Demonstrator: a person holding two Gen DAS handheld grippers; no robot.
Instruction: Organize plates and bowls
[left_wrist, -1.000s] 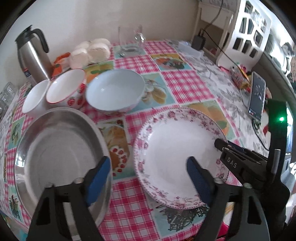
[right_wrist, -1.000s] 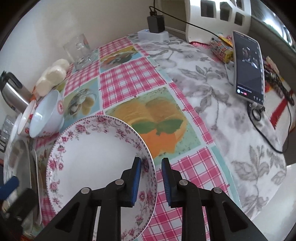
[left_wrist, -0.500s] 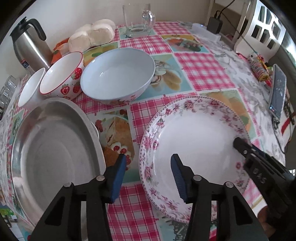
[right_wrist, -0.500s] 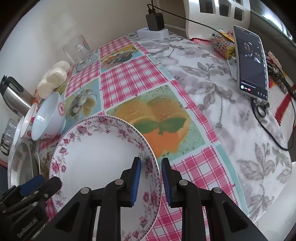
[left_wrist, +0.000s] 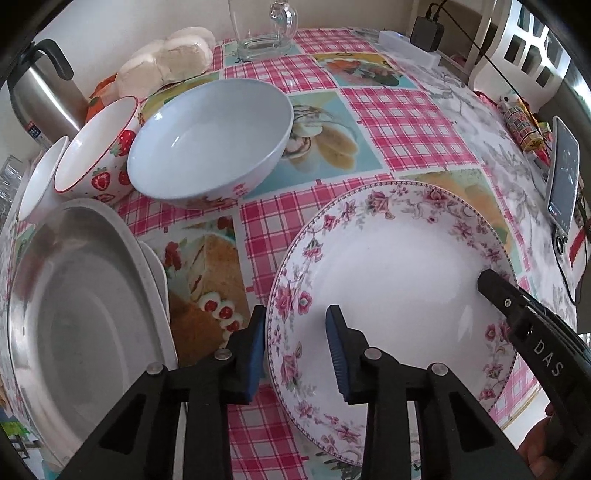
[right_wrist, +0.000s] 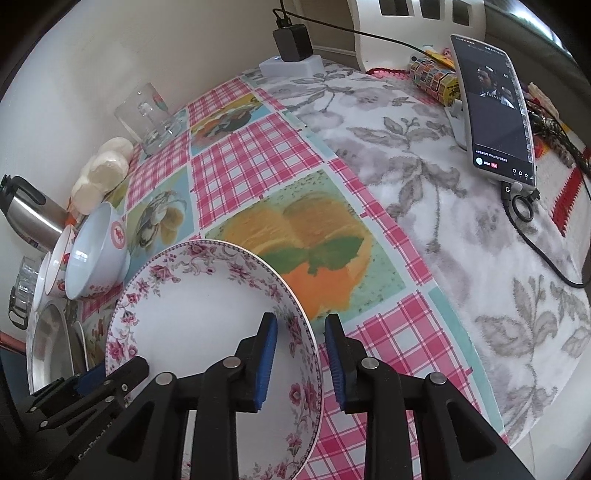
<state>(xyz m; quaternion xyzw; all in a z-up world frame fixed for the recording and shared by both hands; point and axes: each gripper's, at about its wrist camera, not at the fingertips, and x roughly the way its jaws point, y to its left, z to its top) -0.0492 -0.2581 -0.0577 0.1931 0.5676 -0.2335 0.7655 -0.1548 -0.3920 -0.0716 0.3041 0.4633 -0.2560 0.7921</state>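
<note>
Left-wrist view showed the left gripper (left_wrist: 297, 347) closing astride the floral plate (left_wrist: 391, 266) rim on the checked tablecloth (left_wrist: 402, 118) (pads not yet touching), while the right gripper (right_wrist: 301, 362), opening, straddled the opposite rim.

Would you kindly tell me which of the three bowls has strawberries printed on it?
The middle bowl, with a red rim, between the larger pale blue bowl and the plain white bowl.

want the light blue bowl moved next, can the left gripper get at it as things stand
Probably not yet: the left gripper straddles the floral plate rim, jaws closing. The light blue bowl sits open beyond, nothing stacked in it, so once the plate is released the way looks free.
</note>
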